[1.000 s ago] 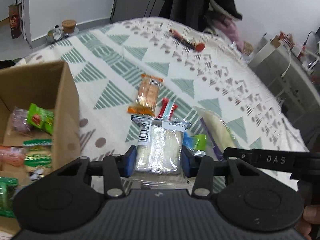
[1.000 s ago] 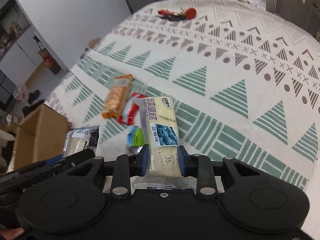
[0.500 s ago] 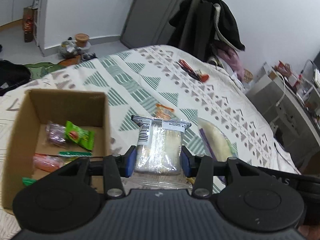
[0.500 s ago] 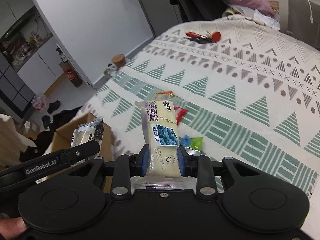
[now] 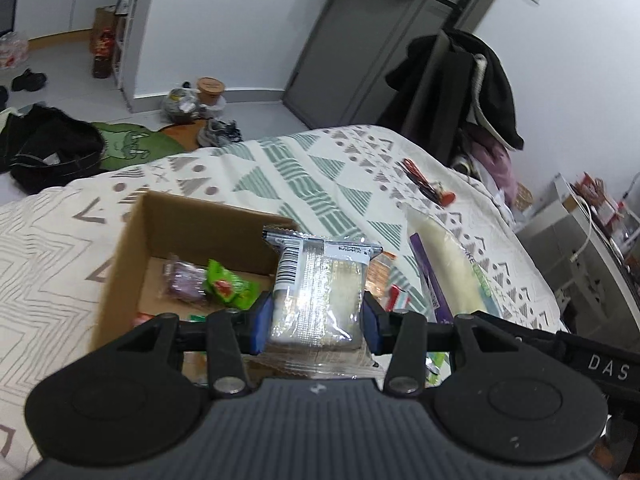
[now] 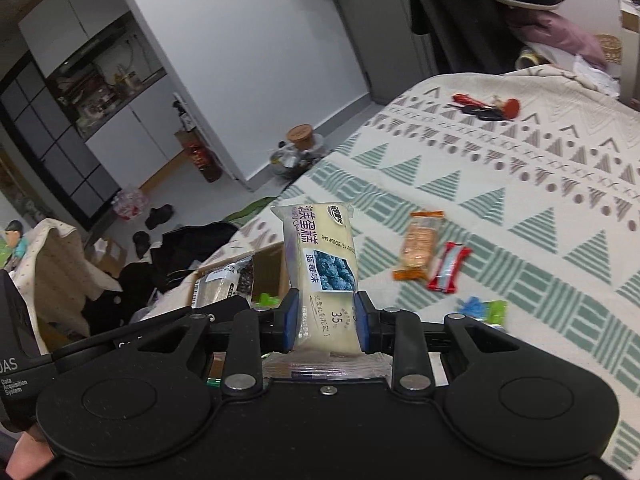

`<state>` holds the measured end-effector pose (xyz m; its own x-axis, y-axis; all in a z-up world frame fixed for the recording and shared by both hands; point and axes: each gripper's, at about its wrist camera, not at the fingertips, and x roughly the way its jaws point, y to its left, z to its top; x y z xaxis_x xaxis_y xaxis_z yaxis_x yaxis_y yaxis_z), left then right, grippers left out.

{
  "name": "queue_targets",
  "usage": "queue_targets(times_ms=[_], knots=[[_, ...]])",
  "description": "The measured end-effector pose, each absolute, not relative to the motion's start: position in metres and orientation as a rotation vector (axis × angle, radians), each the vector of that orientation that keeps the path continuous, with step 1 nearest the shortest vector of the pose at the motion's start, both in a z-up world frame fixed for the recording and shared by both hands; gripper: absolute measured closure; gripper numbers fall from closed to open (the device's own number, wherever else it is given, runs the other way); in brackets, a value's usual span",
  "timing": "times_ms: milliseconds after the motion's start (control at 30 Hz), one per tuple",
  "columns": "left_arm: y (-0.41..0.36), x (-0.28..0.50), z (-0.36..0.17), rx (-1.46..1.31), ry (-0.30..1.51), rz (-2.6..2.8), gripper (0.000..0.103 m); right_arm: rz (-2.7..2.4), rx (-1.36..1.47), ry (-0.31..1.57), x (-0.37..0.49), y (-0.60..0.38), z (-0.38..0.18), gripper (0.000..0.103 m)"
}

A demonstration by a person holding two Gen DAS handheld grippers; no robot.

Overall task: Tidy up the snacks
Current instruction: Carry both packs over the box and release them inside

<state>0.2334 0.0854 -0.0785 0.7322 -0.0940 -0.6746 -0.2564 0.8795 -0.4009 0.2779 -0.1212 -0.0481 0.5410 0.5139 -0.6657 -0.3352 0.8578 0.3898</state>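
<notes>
My left gripper point(image 5: 317, 322) is shut on a clear-wrapped pale snack pack point(image 5: 320, 288) with a barcode, held above the right edge of an open cardboard box point(image 5: 120, 252). Inside the box lie a purple packet point(image 5: 182, 280) and a green packet point(image 5: 230, 288). My right gripper point(image 6: 323, 325) is shut on a cream cake pack with a blueberry picture point(image 6: 320, 264), held up beside the left gripper point(image 6: 224, 292) near the box point(image 6: 264, 264). The same cake pack point(image 5: 444, 264) shows to the right in the left wrist view.
On the patterned bedspread point(image 6: 500, 184) lie an orange cracker pack point(image 6: 418, 246), a red-and-white bar point(image 6: 448, 266) and a blue-green wrapper point(image 6: 486, 308). Keys with red tags point(image 6: 486, 106) lie further back. Clothes, shoes and jars are on the floor beyond the bed's edge.
Both grippers have risen and swung left towards the box, each keeping its snack. The box now sits directly under the left gripper's front.
</notes>
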Motion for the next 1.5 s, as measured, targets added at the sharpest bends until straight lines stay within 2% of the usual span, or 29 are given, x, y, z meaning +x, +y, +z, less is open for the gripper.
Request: queue_targets(times_ms=[500, 567, 600, 700, 767, 833, 933, 1133, 1333, 1500], knots=[[0.133, 0.223, -0.084, -0.593, 0.747, 0.222, 0.058, 0.634, 0.242, 0.887, 0.275, -0.061, -0.065, 0.075], [0.137, 0.224, -0.085, -0.604, 0.740, 0.236, 0.054, 0.642, 0.264, 0.893, 0.277, -0.056, -0.070, 0.073], [0.138, 0.225, -0.085, -0.606, 0.744, 0.243, 0.053, 0.636, 0.278, 0.900, 0.279, -0.055, -0.073, 0.070], [0.141, 0.227, -0.089, -0.605, 0.760, 0.265, 0.046, 0.619, 0.285, 0.901, 0.282, -0.060, -0.076, 0.051], [0.141, 0.228, -0.091, -0.599, 0.772, 0.275, 0.040, 0.602, 0.271, 0.894, 0.281, -0.064, -0.075, 0.046], [0.139, 0.231, -0.092, -0.592, 0.779, 0.279, 0.037, 0.591, 0.262, 0.894, 0.281, -0.069, -0.074, 0.037], [0.133, 0.234, -0.093, -0.577, 0.782, 0.277, 0.029, 0.570, 0.238, 0.884, 0.281, -0.078, -0.070, 0.032], [0.118, 0.240, -0.092, -0.543, 0.790, 0.249, 0.021, 0.516, 0.216, 0.881, 0.284, -0.106, -0.057, 0.020], [0.099, 0.248, -0.091, -0.516, 0.800, 0.200, 0.019, 0.470, 0.196, 0.869, 0.287, -0.134, -0.044, 0.008], [0.081, 0.251, -0.090, -0.523, 0.786, 0.147, 0.015, 0.431, 0.176, 0.875, 0.290, -0.163, -0.044, 0.004]])
